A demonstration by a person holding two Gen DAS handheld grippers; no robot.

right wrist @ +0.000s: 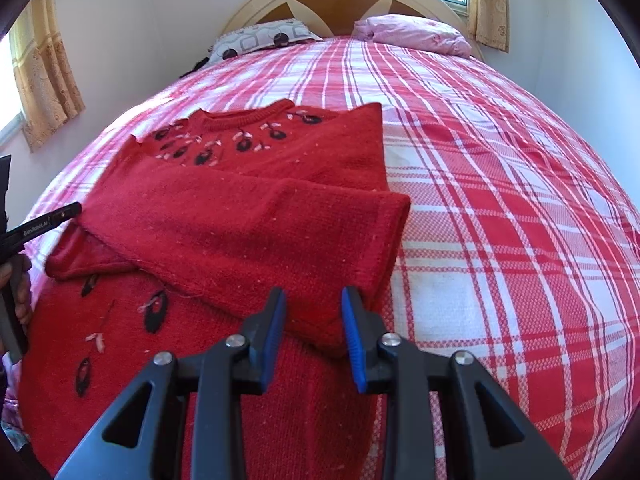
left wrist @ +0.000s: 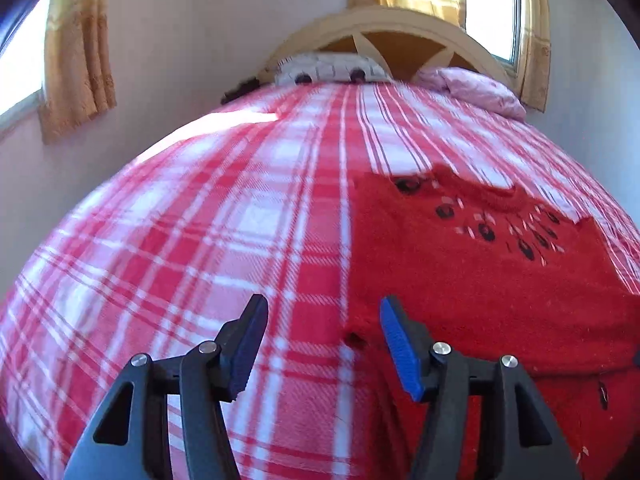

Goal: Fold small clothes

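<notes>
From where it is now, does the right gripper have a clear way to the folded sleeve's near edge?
Probably yes. The right gripper is open, with the red sweater's folded sleeve edge directly ahead between its fingers, and nothing lies across the approach.

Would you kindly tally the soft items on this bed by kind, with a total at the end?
Red sweater: 1
Pillows: 2, one patterned grey-white and one pink
Plaid blanket: 1
Total: 4
</notes>
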